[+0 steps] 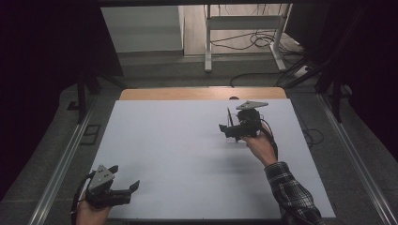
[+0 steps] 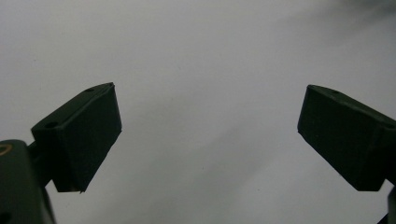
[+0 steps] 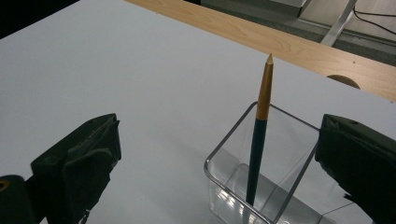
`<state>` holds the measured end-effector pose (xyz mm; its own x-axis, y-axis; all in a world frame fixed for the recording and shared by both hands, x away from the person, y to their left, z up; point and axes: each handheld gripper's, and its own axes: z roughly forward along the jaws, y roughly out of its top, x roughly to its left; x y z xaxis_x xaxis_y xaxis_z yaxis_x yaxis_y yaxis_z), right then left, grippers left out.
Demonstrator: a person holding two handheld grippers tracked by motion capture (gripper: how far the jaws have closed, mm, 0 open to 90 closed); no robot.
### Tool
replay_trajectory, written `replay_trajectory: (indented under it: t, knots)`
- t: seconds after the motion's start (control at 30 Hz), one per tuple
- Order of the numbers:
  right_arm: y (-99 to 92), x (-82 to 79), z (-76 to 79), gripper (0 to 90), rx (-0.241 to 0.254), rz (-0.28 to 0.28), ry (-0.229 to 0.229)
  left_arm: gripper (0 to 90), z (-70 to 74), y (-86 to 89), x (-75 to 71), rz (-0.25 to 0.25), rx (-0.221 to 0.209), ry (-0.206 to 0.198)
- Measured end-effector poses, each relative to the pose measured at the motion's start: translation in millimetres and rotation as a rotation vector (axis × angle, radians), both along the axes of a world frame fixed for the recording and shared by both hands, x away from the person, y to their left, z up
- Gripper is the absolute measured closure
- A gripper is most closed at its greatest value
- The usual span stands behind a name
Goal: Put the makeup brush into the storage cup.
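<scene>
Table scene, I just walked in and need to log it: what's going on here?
A person holds a gripper in each hand over a white table. The right gripper is open, its fingers spread around a clear square container with a dark pen with a gold end standing tilted inside. The left gripper is open at the table's near-left corner, holding nothing.

It looked like a lab or recording studio. A plain white surface (image 1: 187, 154) lay over a light wooden tabletop (image 1: 202, 93), flanked by black curtains (image 1: 42, 70) and metal floor rails (image 1: 61, 164). Loose black cables (image 1: 256, 41) trailed across the floor around a white metal frame stand (image 1: 244, 28).
</scene>
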<state>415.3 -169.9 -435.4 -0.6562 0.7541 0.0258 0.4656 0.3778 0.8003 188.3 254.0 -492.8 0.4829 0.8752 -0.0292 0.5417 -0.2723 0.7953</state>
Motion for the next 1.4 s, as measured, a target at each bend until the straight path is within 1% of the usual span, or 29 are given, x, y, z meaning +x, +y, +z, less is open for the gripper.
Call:
replay_trajectory:
  t: [0.1,0.33,0.57,0.67,0.93,1.4]
  knots:
    - [-0.4,-2.2,0.9,0.0,0.003,0.000,-0.004,6.9,-0.1,-0.1,0.0,-0.002,0.000,0.001]
    - [-3.5,-6.1,-1.1,0.0,-0.011,0.004,-0.005,6.4,-1.2,-1.3,0.7,-0.015,0.004,0.011]
    - [-7.2,-9.7,0.7,0.0,-0.009,0.004,-0.011,6.0,-1.0,-1.1,0.7,-0.013,0.001,0.012]
    - [-6.8,-11.7,0.4,0.0,-0.009,0.009,-0.007,5.9,-1.0,-1.2,0.6,-0.014,0.002,0.012]
    - [-3.5,-17.5,-0.6,0.0,-0.030,0.025,-0.011,5.8,-1.0,-0.7,0.7,-0.017,-0.008,0.015]
    - [-5.3,-26.8,1.1,0.0,-0.022,0.034,-0.004,5.8,-0.8,-0.6,0.7,-0.018,-0.010,0.016]
